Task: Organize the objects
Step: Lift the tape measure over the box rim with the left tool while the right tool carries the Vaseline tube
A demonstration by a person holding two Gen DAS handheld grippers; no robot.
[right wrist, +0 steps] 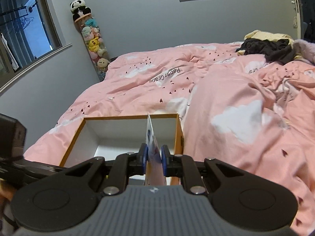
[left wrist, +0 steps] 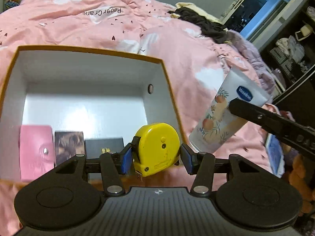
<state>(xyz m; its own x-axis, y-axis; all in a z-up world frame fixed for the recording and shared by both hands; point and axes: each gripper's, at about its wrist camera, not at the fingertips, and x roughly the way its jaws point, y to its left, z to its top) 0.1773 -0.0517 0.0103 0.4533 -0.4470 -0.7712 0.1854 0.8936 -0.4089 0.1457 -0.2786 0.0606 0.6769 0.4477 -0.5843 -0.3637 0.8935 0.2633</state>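
The left gripper (left wrist: 155,158) holds a yellow tape measure (left wrist: 155,149) between wide-set jaws, right over the near right corner of the open box (left wrist: 94,72). The box lies ahead of and below both grippers on the pink bed (left wrist: 187,59), so the coming move looks like a short carry forward and down. The left gripper is the nearer: the tape already hangs over the box's near wall.

The right gripper (right wrist: 154,157) has its jaws pinched narrow on a flat Vaseline tube (right wrist: 152,143), held edge-on, its long axis running forward and up from the jaws. In the left view the tube (left wrist: 220,116) slants just outside the box's right wall (left wrist: 171,102), which stands between it and the inside.

A pink case (left wrist: 36,151), a dark card box (left wrist: 69,145) and a black box (left wrist: 104,147) line the near wall to the left of the tape. The far floor of the box is bare. Dark clothes (left wrist: 202,21) lie well apart.
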